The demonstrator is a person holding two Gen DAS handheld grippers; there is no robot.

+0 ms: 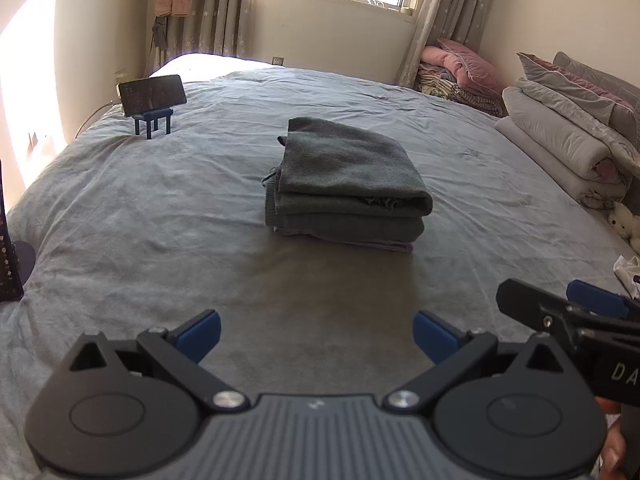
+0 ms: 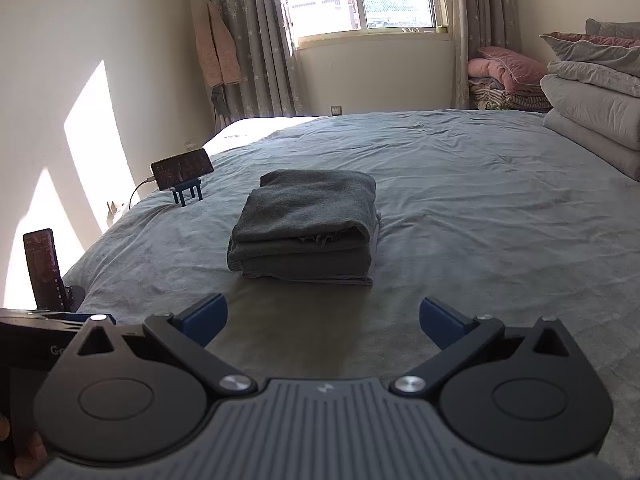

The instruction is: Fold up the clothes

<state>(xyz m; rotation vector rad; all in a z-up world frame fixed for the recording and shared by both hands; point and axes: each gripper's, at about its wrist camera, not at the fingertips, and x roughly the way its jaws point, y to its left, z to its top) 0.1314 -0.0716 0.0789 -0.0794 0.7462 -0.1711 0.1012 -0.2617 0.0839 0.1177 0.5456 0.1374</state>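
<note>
On bed, grey garment folded square

One folded grey garment lies ahead of the jaws; two phones stand off to their left.

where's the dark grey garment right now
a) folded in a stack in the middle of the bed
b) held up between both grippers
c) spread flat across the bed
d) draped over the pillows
a: the dark grey garment lies folded in layers on the grey bed, and both the left gripper and the right gripper are open, short of it and empty.
</note>
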